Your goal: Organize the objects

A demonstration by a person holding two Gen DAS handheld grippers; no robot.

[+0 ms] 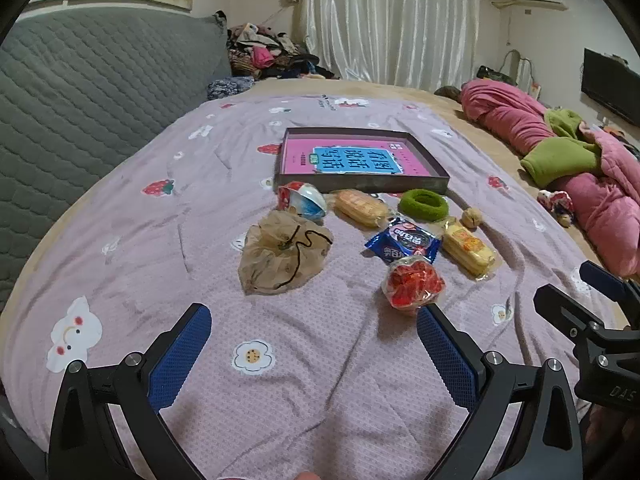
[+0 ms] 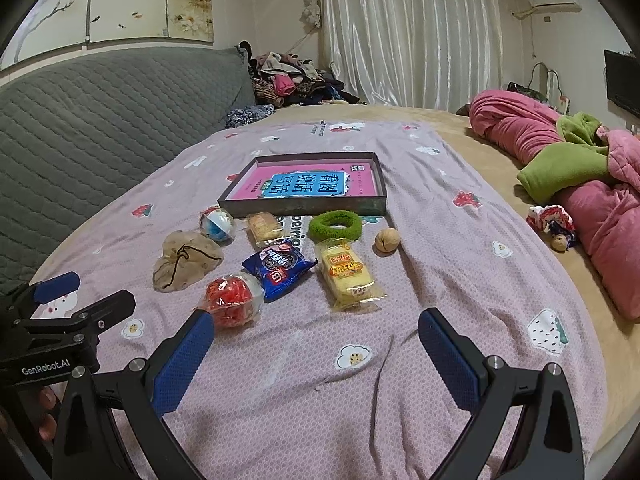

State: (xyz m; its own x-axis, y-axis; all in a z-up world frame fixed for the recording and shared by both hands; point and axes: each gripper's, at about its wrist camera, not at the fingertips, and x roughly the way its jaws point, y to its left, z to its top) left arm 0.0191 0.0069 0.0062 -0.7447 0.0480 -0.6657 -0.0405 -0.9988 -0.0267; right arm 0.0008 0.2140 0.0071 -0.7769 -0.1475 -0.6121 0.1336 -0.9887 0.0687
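A shallow dark box [image 1: 428, 184] [image 2: 304, 208] with a pink book in it lies on the lilac blanket. In front of it are scattered a tan drawstring pouch [image 1: 280, 256] [image 2: 184, 262], a blue-white ball [image 1: 306, 200] [image 2: 218, 222], two yellow cake packets [image 1: 468, 250] [image 2: 346, 276], a blue biscuit packet [image 1: 404, 244] [image 2: 278, 266], a red-filled clear ball [image 1: 412, 286] [image 2: 232, 298], a green hair ring [image 1: 424, 204] [image 2: 336, 226] and a walnut [image 1: 472, 217] [image 2: 387, 241]. My left gripper [image 1: 314, 320] and right gripper [image 2: 316, 326] hover open and empty short of them.
A grey quilted headboard [image 1: 88, 92] runs along the left. Pink and green bedding [image 1: 560, 148] [image 2: 580, 168] is bunched at the right, with a small toy [image 2: 554, 224] beside it. Clothes are heaped by the white curtain [image 1: 392, 20]. A hand [image 2: 46, 412] grips the left tool.
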